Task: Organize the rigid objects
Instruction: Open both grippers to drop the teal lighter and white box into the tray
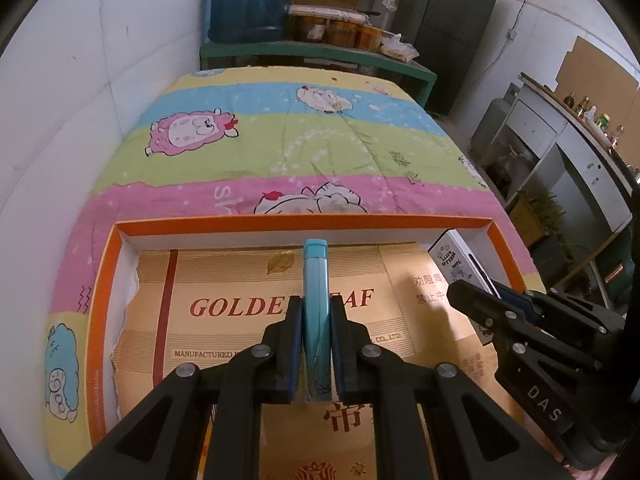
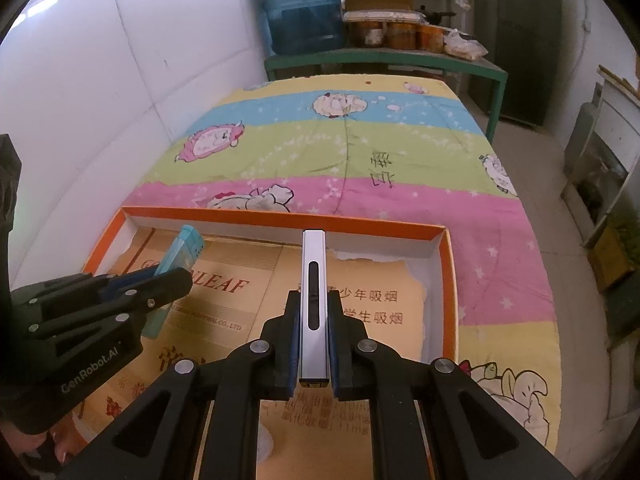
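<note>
Left claw (image 1: 316, 344): pinched tight on a slim teal lighter (image 1: 315, 280), which sticks out forward past the fingertips over the box.
Right claw (image 2: 314, 344): clamped just as tight on a slim silver lighter (image 2: 314, 280) with a dark slot down its face; it too pokes out well beyond the tips.
Where they are: both lighters hang above the orange-rimmed shallow box (image 1: 304, 222), which sits on the cartoon-sheep quilt (image 1: 280, 148) covering the bed. A flattened "Golden Leaf" carton sheet (image 1: 224, 280) lines the box floor.
Risk 1, slip: each lighter is gripped near its rear end only, so a jolt could let it pivot or slide out before it is low enough.
Risk 2, knock: the 2 claws work side by side, and the right one crowds the box's right wall; swinging inward could clip the other lighter.
Risk 3, bounce: the lining lies loose and torn at its edges, so a release from height might send a lighter skidding to a wall or landing askew.
Risk 4, soft base: pressing down on the box may tip it on the quilt.
</note>
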